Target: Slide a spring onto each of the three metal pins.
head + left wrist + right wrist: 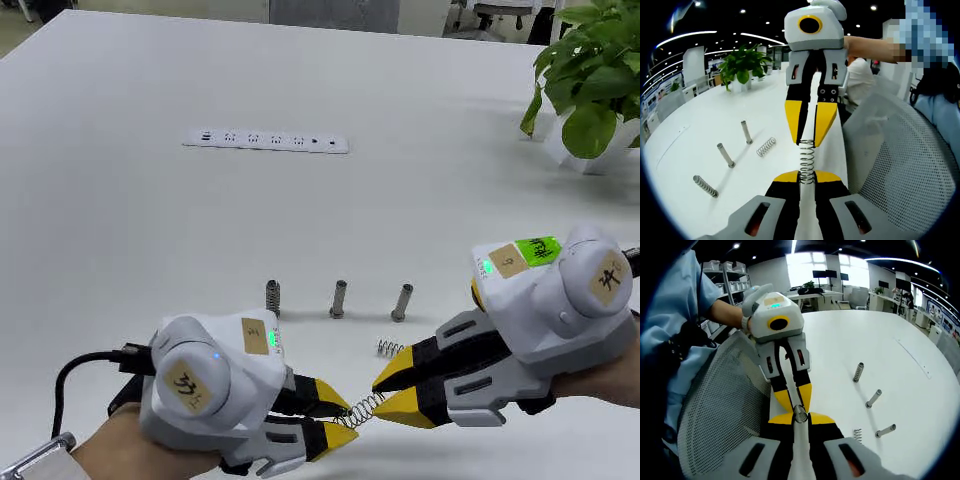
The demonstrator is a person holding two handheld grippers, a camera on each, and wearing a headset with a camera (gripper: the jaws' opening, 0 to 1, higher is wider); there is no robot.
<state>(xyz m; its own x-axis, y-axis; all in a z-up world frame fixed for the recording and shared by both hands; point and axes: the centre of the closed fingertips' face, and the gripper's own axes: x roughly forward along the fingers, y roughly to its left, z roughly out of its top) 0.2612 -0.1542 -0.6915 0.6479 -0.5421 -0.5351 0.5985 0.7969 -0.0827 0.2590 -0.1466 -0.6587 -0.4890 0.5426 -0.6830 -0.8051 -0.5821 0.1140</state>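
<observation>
Three short metal pins stand in a row on the white table. The left pin (272, 297) wears a spring, while the middle pin (338, 298) and the right pin (402, 302) are bare. In front of them my left gripper (345, 420) and right gripper (382, 398) meet tip to tip. Each is shut on one end of a slightly stretched spring (362, 410). The left gripper view shows this spring (806, 160) running from my own jaws up to the right gripper (807, 139). A loose spring (389, 348) lies near the right pin.
A white power strip (267, 140) lies across the table further back. A potted green plant (590, 80) stands at the far right. The table's near edge is just under the grippers, with a grey mesh chair (890, 150) beside it.
</observation>
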